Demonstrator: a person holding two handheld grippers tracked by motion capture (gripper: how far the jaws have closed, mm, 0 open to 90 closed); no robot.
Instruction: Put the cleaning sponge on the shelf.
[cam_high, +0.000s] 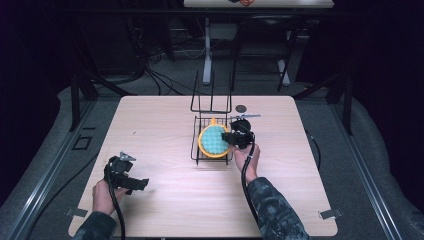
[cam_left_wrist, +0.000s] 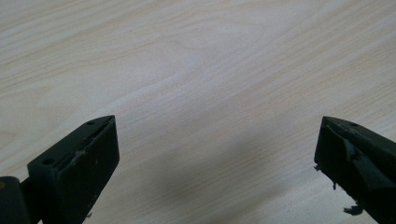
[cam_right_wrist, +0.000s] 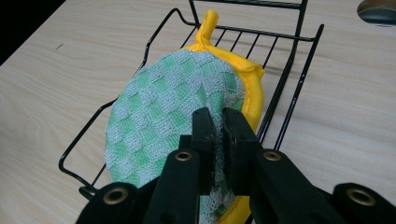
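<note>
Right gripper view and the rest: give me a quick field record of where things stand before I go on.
pad: round green-checked scrubbing pad with yellow rim, lying in the rack
rack: black wire rack at table centre
right gripper: jaws closed on the pad's near edge
left gripper: jaws wide apart above bare wooden table, holding nothing
other: small dark disc behind the rack

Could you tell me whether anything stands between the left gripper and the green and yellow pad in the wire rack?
Nothing visible does. The left gripper hangs open over bare table near the front left, and only wood lies between it and the wire rack. The pad sits in that rack, clamped at its near edge by the right gripper.
</note>
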